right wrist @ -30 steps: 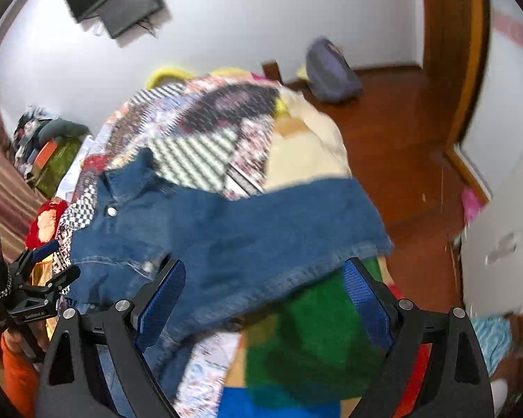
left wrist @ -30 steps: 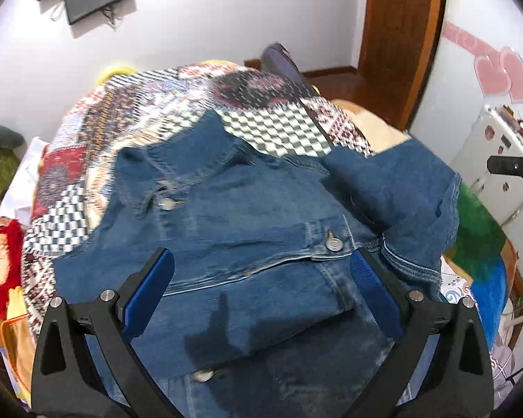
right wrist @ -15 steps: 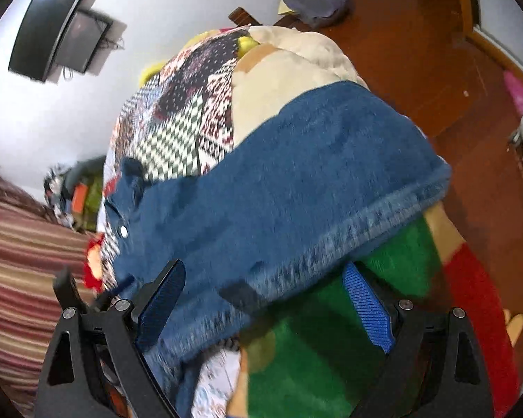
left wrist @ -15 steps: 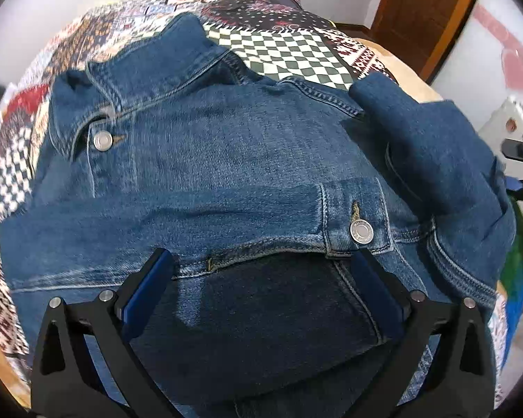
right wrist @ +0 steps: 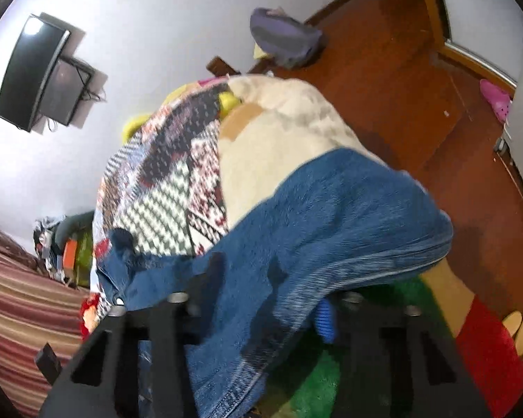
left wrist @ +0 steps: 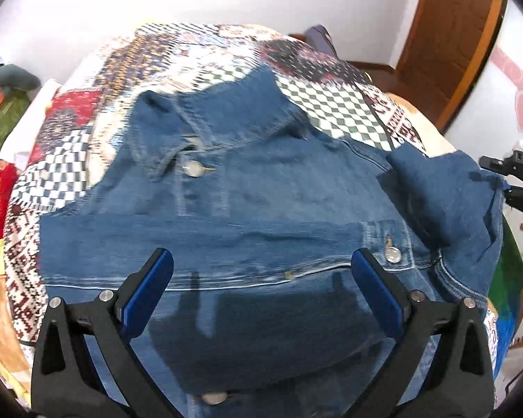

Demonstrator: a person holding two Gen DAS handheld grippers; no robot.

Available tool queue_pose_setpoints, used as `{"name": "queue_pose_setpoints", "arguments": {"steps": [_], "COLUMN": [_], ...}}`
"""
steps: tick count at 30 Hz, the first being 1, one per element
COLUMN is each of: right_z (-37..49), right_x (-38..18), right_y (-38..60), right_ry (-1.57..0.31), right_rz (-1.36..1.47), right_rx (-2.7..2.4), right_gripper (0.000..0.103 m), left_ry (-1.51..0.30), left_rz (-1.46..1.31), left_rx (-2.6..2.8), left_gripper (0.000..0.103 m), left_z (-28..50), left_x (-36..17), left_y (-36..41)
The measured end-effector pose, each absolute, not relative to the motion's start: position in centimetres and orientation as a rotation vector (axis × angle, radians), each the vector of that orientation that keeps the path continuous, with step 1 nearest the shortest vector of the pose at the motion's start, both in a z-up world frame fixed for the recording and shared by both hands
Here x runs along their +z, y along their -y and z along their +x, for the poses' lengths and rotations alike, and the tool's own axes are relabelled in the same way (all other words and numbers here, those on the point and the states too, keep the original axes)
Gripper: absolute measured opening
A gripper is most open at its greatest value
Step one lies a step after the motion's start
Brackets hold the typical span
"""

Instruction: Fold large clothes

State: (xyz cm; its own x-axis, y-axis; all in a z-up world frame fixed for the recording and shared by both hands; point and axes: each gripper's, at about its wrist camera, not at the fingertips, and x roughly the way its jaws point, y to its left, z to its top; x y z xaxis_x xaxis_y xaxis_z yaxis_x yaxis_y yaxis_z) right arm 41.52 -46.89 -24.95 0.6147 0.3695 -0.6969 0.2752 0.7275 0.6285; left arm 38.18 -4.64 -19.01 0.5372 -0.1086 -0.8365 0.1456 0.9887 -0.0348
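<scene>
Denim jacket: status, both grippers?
Left gripper open over denim jacket, nothing held. Right gripper closing, jacket sleeve between fingers. Jacket flat on patchwork quilt; nothing in the way.

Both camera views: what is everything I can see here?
denim jacket: one, blue, spread on the bed, buttoned.
patchwork quilt: one, multicoloured, under the jacket.
television: one, black, on the wall.
bag: one, grey-purple, on the wooden floor.
pink shoe: one, by the doorway.
left gripper: black with blue pads, open over the jacket.
right gripper: black, jaws closing on the jacket's sleeve edge.
</scene>
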Motion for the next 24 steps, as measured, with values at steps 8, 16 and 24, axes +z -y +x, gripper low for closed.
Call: {"name": "queue_pose_setpoints", "arguments": {"steps": [8, 16, 24], "right_z": [39.2, 38.1, 40.3], "right_x": [-17.3, -8.7, -10.9], "right_y": [43.9, 34.6, 19.8], "right_ry": [-0.773, -0.638, -0.793], "right_rz": [0.632, 0.453, 0.423], "right_rx": [0.141, 0.340, 0.590], "right_gripper": [0.016, 0.016, 0.016], "left_ry": [-0.951, -0.895, -0.849], "left_rz": [0.017, -0.036, -0.113], "left_rx": [-0.071, -0.035, 0.003], "left_gripper": [0.103, 0.103, 0.103], "left_z": [36.7, 34.1, 30.4], "left_x": [-17.9, -16.1, -15.4], "left_y": [0.5, -3.2, -7.5]}}
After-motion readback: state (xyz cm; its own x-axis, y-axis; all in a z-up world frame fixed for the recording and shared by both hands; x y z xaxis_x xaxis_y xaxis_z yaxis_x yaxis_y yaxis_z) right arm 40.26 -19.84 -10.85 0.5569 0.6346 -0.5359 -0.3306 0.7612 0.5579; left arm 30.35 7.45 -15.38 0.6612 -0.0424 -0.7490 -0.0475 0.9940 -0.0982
